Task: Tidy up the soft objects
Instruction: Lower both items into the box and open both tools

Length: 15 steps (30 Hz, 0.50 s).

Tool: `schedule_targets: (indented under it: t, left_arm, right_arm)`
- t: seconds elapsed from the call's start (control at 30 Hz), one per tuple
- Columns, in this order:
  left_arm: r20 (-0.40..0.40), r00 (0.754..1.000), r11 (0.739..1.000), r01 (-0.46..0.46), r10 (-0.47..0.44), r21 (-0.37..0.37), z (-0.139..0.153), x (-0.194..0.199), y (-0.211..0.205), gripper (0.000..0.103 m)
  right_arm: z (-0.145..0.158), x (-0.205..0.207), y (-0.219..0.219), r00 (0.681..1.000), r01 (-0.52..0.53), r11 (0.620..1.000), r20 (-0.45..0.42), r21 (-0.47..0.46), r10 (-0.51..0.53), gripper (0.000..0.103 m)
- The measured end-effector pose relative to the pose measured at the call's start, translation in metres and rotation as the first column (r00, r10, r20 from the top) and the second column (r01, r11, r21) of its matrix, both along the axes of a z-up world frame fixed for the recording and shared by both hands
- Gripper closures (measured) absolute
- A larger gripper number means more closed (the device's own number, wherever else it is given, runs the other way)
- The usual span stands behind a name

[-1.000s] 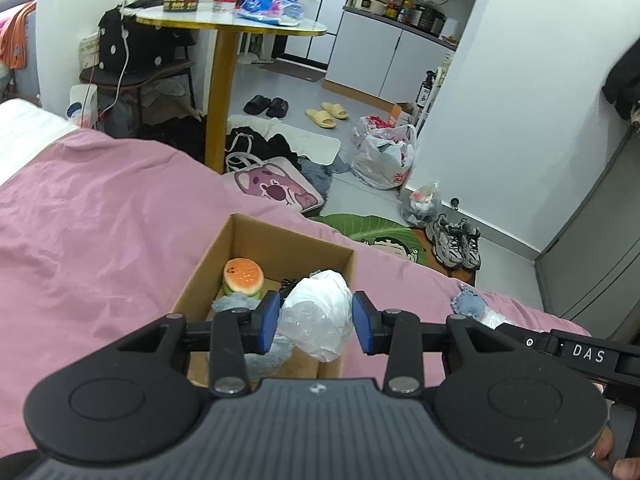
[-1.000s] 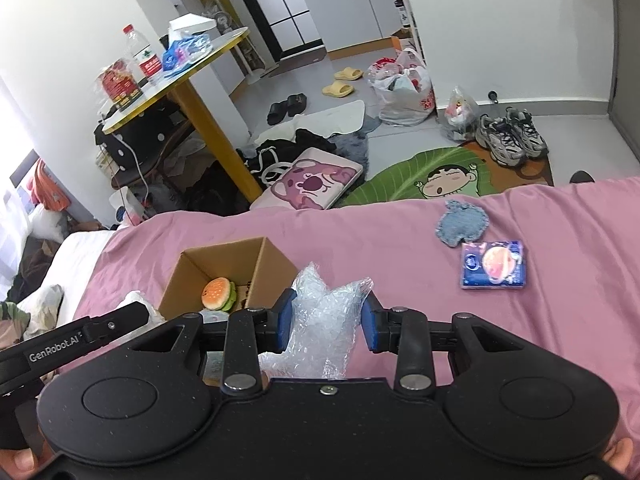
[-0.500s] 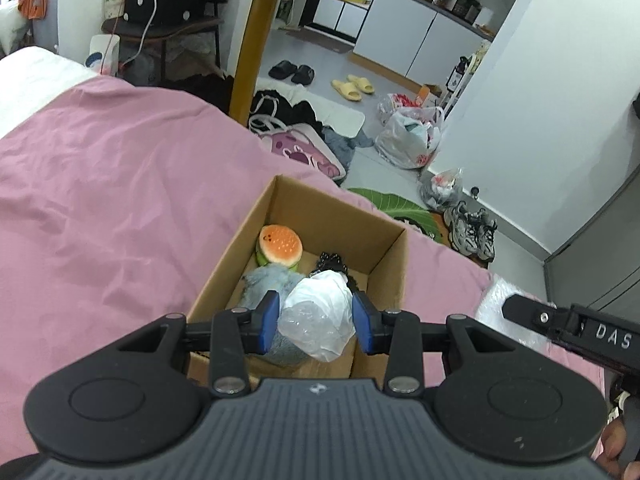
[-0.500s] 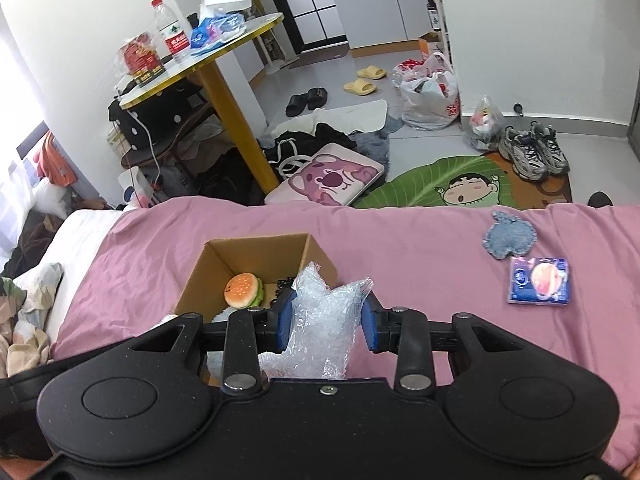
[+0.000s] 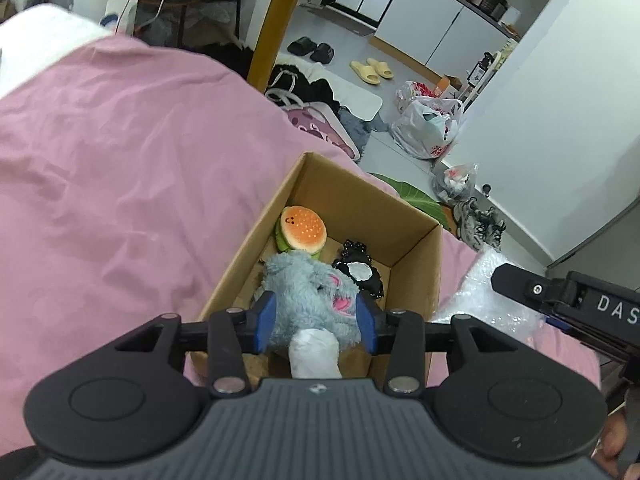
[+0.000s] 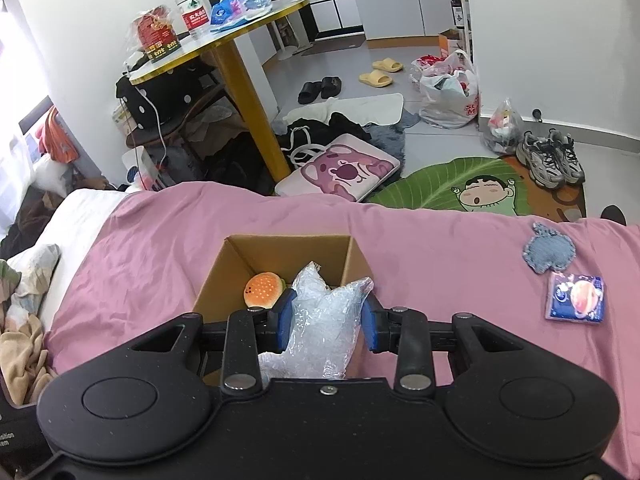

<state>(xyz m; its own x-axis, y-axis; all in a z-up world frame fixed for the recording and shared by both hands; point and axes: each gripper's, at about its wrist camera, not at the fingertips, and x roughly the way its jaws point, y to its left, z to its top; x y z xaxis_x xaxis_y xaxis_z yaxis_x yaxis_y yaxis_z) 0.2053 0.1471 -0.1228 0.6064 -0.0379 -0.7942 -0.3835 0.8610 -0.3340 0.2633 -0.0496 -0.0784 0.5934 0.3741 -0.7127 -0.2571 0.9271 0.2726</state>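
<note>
Cardboard box [image 5: 416, 276] under left gripper [image 5: 316, 322], spread wide, gripping nothing; right gripper [image 6: 326, 316] clamped on bubble wrap [image 6: 324, 320].

One open brown cardboard box [image 5: 416, 276], one orange burger plush [image 5: 303, 229], one grey fluffy plush [image 5: 308, 292], one crumpled clear bubble-wrap sheet [image 6: 324, 320], two grey sneakers [image 6: 550, 158].

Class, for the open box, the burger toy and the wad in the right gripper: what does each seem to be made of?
Box: matte brown cardboard, raw cut edges. Burger toy: likely plush fabric, soft dotted bun. Wad in the right gripper: clear glossy bubble wrap, crinkled.
</note>
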Motion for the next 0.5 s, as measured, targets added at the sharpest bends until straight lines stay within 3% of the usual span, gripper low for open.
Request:
schedule_targets:
  t: [0.27, 0.37, 0.5]
  left_arm:
    - [-0.001, 1.0, 0.999, -0.03, 0.03, -0.032, -0.001, -0.001, 0.008, 0.057]
    - [0.002, 1.0, 0.999, -0.029, 0.029, -0.031, 0.0, -0.003, 0.008, 0.057]
    - [0.005, 0.999, 0.999, -0.034, 0.034, -0.025, 0.001, -0.004, 0.007, 0.057]
  right_arm:
    - [0.008, 0.012, 0.013, 1.0, 0.015, 1.0, 0.011, 0.013, -0.015, 0.068]
    - [0.012, 0.014, 0.013, 1.0, 0.019, 0.999, 0.009, 0.039, -0.02, 0.061]
    - [0.015, 0.009, 0.01, 1.0, 0.02, 0.999, 0.021, 0.04, -0.021, 0.06]
